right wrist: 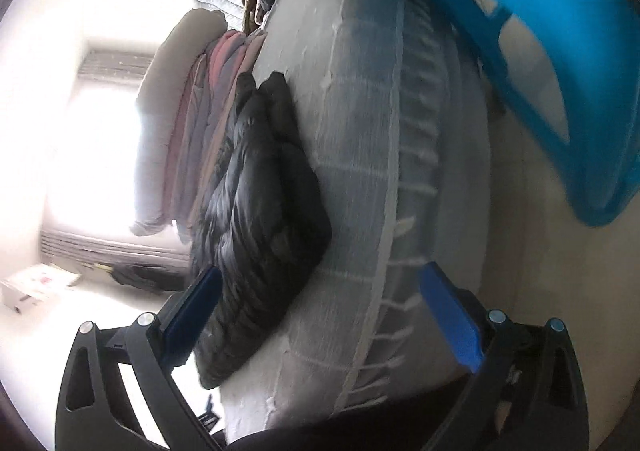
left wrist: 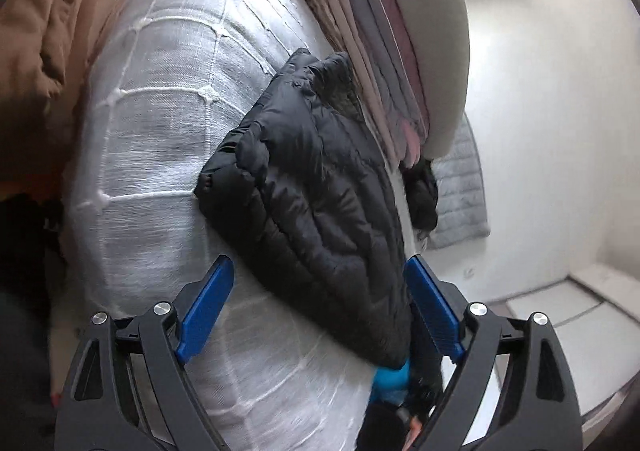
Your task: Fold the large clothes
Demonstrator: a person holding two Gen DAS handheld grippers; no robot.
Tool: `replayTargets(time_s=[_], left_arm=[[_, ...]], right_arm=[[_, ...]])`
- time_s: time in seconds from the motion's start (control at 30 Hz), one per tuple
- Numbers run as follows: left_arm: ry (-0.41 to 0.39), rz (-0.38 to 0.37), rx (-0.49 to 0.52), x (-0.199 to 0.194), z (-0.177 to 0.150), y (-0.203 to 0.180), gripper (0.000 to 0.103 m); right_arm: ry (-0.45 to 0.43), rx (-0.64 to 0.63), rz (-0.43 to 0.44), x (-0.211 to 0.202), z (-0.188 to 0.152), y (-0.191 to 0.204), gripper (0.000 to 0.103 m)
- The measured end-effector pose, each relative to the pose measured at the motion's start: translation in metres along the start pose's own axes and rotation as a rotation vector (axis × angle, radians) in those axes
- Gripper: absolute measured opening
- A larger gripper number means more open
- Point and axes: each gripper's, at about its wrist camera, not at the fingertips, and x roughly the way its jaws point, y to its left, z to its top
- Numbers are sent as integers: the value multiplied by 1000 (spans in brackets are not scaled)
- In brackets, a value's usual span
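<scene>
Covering the bed (left wrist: 168, 123), white throw — pale walls (left wrist: 552, 131)

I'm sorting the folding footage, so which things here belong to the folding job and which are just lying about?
Part of the job:
black puffer jacket, folded on the white bedspread
stack of folded clothes
left gripper, right gripper, both open

Lying about:
brown blanket
blue plastic thing
grey rug

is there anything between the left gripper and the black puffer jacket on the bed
Nothing visible. The left gripper is open, and the folded black puffer jacket lies on the white bedspread directly ahead, its near end already between the blue pads.
</scene>
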Motion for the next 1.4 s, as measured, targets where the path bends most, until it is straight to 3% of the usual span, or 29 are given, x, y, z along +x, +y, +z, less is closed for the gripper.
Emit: replayTargets(time_s=[0.23, 0.47, 0.67, 0.77, 0.87, 0.9, 0.93, 0.97, 1.0, 1.1, 1.17, 1.27, 1.33, 1.37, 1.4], left_arm=[[-38, 8, -82, 23, -7, 12, 84], [-61, 74, -47, 31, -17, 1, 84], [-123, 70, -74, 57, 6, -9, 84], [-134, 83, -36, 69, 7, -20, 86], [-130, 100, -4, 78, 11, -25, 86], [-130, 103, 3, 81, 13, -27, 80], [-127, 104, 16, 82, 17, -29, 71], [-116, 104, 30, 83, 23, -32, 50], [-110, 108, 40, 80, 27, -32, 32], [-125, 126, 136, 68, 47, -50, 17], [-157, 137, 184, 52, 56, -63, 15], [-210, 154, 221, 21, 68, -81, 15], [-191, 197, 223, 14, 76, -76, 16], [-151, 230, 201, 18, 80, -64, 19], [-128, 246, 183, 23, 81, -57, 25]], right_arm=[[10, 57, 86, -5, -3, -12, 95], [50, 126, 155, 9, 3, -28, 95], [59, 196, 252, 33, 15, -31, 95], [58, 188, 308, 43, 19, -21, 95], [48, 165, 308, 52, 24, -10, 96], [38, 147, 298, 54, 26, -6, 95], [29, 126, 292, 55, 27, -3, 92], [23, 92, 292, 55, 28, 3, 64], [37, 73, 287, 56, 28, 9, 24], [69, 40, 297, 57, 22, 26, 22], [123, -14, 314, 57, 10, 46, 22], [222, -124, 267, 58, -14, 74, 23], [287, -135, 192, 64, -23, 71, 37], [292, -112, 164, 64, -22, 64, 55], [273, -85, 127, 60, -19, 57, 62]])
